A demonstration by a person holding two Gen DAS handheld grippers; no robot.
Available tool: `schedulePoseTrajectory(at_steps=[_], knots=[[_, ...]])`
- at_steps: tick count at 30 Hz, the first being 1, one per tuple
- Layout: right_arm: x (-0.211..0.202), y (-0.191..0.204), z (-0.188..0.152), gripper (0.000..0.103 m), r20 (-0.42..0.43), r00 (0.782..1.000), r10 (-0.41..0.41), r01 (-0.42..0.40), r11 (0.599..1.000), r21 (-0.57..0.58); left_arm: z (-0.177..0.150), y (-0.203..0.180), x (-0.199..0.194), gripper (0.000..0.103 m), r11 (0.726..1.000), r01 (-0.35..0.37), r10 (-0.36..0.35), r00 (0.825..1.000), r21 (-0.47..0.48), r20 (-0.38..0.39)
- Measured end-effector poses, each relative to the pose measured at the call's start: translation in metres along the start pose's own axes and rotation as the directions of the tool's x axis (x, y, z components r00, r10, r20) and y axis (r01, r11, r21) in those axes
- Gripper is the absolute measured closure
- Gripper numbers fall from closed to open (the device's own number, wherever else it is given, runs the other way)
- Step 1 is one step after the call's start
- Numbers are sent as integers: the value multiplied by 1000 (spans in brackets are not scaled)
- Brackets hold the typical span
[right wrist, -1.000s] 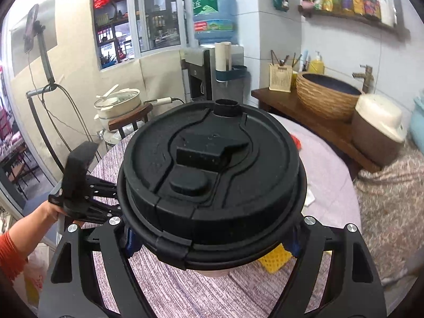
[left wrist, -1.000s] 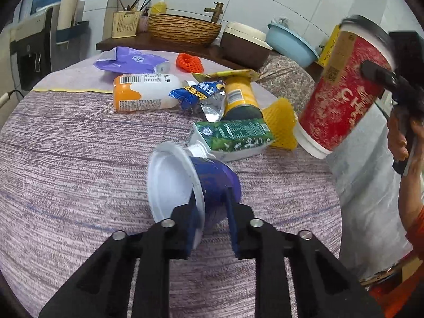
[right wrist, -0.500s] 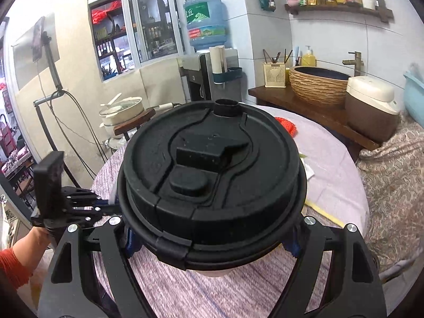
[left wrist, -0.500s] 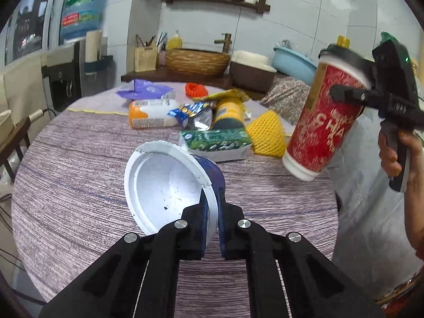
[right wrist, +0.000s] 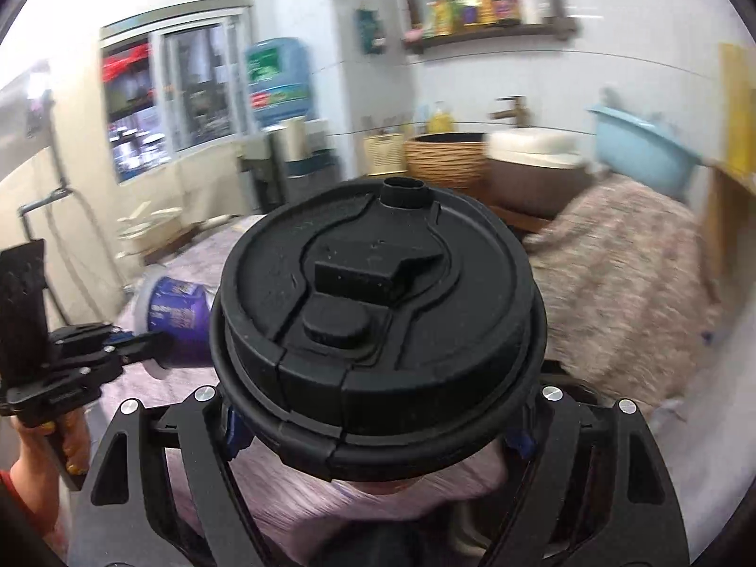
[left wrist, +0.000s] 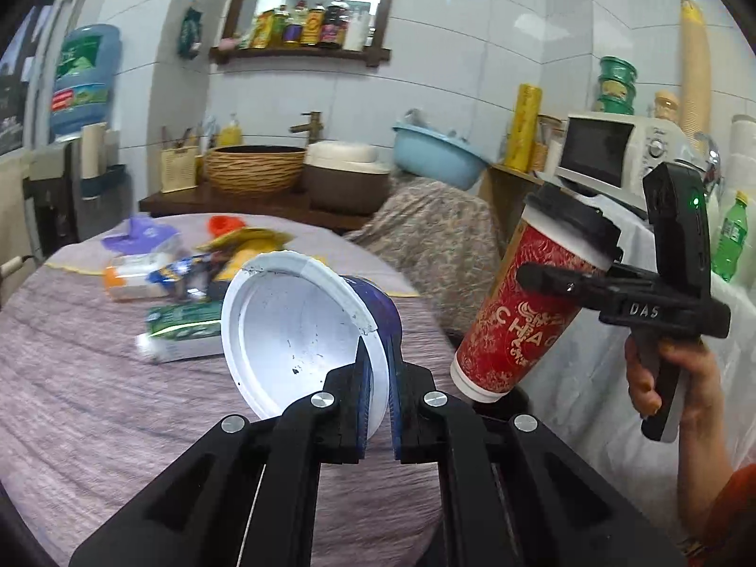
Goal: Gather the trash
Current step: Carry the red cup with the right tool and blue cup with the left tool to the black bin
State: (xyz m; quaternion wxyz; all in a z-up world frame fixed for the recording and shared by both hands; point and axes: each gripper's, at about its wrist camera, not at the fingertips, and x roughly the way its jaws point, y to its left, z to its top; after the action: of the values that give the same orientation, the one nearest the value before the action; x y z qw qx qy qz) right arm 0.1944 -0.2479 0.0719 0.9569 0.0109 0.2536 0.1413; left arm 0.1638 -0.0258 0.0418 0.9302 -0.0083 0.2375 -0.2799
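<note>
The left gripper is clamped narrowly on the rim of a purple plastic tub, one finger inside and one outside the wall; the tub is lifted off the table and tipped on its side, its white inside bare apart from a few dark specks. The right gripper is closed around a tall red paper cup, held up beside the table's edge and leaning; its black lid is on, so what it holds cannot be told. Still lying on the table are a green carton on its side, a white and orange bottle, a blue wrapper and a purple packet. On the counter behind stand a woven basket and a blue basin, their contents out of sight.
</note>
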Motion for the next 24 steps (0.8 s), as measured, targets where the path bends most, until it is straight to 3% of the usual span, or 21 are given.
schedulePoseTrajectory(at_steps=[6, 11, 16, 21, 24], knots=[[-24, -57, -18, 24, 6, 986, -164, 162, 982, 99, 9, -49, 37, 95, 994, 97, -97, 995, 49, -6], [-7, -98, -37, 24, -50, 963, -264, 269, 950, 159, 16, -77, 71, 95, 983, 176, -174, 984, 58, -41], [37, -136, -64, 24, -144, 943, -299, 323, 928, 188, 19, -105, 102, 95, 975, 197, -191, 979, 103, -69], [111, -168, -106, 24, -308, 910, -277, 347, 915, 204, 14, -117, 130, 95, 972, 215, -204, 973, 99, -111], [158, -174, -135, 24, -435, 863, -256, 362, 915, 179, 12, -120, 142, 95, 971, 221, -209, 969, 88, -132]])
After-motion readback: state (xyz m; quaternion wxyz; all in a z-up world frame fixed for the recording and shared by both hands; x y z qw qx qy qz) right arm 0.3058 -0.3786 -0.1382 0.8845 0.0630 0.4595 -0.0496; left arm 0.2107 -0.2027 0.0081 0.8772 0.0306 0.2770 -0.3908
